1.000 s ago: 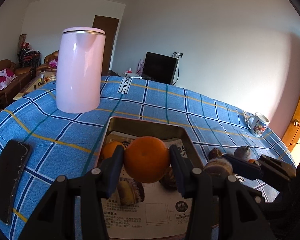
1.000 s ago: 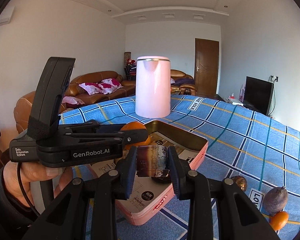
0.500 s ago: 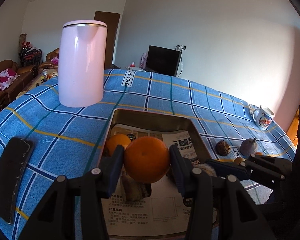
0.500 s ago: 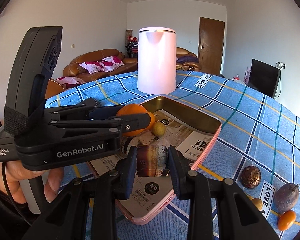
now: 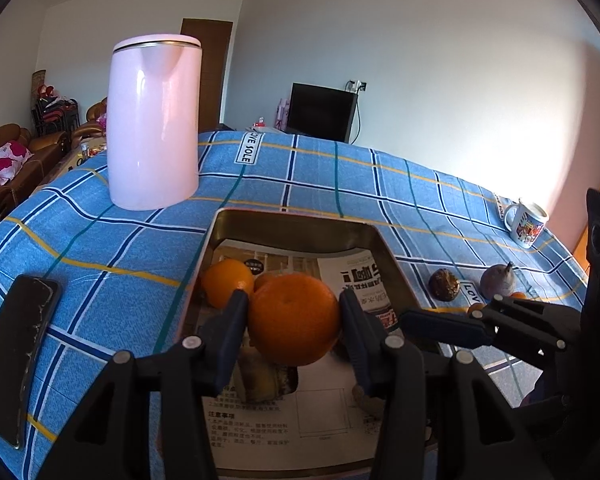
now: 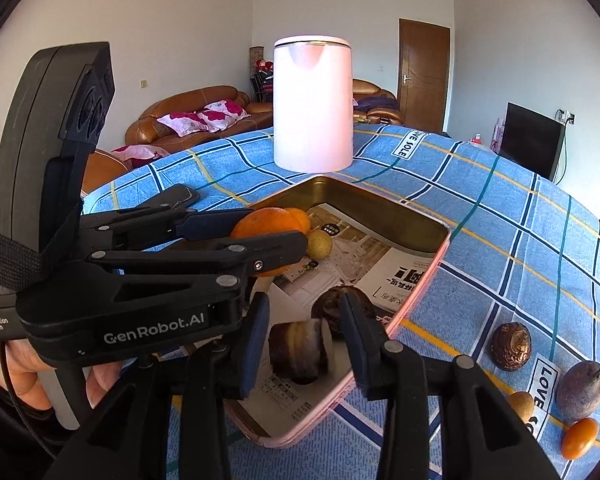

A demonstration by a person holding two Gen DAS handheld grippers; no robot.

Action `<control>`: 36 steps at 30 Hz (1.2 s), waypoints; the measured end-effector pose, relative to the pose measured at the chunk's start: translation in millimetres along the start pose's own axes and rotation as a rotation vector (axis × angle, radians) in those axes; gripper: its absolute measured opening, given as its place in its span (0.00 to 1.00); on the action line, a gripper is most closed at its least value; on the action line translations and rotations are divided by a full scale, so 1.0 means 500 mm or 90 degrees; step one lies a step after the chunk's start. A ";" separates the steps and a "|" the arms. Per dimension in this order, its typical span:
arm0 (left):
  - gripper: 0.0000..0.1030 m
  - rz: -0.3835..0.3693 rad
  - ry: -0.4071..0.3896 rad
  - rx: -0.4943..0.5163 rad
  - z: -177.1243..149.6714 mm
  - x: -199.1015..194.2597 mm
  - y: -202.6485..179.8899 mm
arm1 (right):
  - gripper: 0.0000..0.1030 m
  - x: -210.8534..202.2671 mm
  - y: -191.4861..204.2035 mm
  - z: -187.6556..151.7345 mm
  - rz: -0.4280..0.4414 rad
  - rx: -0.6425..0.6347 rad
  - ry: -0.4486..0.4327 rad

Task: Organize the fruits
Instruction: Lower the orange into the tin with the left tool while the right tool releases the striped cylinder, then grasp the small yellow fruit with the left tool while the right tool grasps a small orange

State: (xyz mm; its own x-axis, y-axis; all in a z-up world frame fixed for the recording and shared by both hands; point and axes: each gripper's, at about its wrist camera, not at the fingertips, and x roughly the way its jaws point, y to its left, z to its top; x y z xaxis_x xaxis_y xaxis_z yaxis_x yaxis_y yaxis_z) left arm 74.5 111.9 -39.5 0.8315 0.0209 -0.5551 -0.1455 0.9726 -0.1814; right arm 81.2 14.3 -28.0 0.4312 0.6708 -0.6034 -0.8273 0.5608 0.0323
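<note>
A table under a blue checked cloth (image 5: 400, 192) carries a pink jug (image 5: 154, 124) toward its far side and a shallow tin (image 6: 416, 280) lined with printed paper in front of it. In the tin lie a second orange (image 5: 226, 282) at its left side, a small yellow fruit (image 6: 319, 243) near it, a dark round fruit (image 6: 332, 304) and a brown striped piece (image 6: 298, 350) by the near right rim.

The left gripper (image 5: 294, 320) hangs over the tin with its pads pressed on both sides of an orange (image 5: 294, 318). The right gripper (image 6: 304, 348) has just been opening; the brown striped piece sits between its fingers, which stand clear of it on both sides.

Right of the tin on the cloth lie a purple fruit (image 6: 580, 392), a brown shell-like fruit (image 6: 511, 346) and a small orange fruit (image 6: 579, 438). A mug (image 5: 526, 224) stands near the right edge, a dark phone (image 5: 18, 356) near the left.
</note>
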 end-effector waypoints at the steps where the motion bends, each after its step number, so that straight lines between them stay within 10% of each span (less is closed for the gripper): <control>1: 0.48 0.000 -0.002 0.000 0.000 -0.001 -0.001 | 0.47 -0.002 -0.002 -0.001 -0.001 0.002 -0.004; 9: 0.66 -0.004 -0.037 0.000 0.009 -0.033 -0.009 | 0.53 -0.022 -0.004 -0.011 -0.019 0.003 -0.024; 19: 0.66 -0.041 -0.061 0.037 0.013 -0.058 -0.097 | 0.53 -0.152 -0.086 -0.075 -0.110 0.027 -0.077; 27: 0.66 -0.085 -0.022 0.120 -0.004 -0.019 -0.234 | 0.53 -0.233 -0.256 -0.135 -0.247 0.146 -0.060; 36: 0.66 -0.109 0.045 0.179 -0.013 0.051 -0.332 | 0.53 -0.205 -0.321 -0.161 -0.235 0.188 0.006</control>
State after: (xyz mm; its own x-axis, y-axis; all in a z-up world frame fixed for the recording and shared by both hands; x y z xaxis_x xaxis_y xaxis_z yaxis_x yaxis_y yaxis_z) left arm 116.6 -50.7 -29.1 0.7909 -0.1555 -0.5919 0.1552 0.9865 -0.0519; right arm 140.9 -183.6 -35.7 0.6726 0.3973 -0.6243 -0.4809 0.8759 0.0393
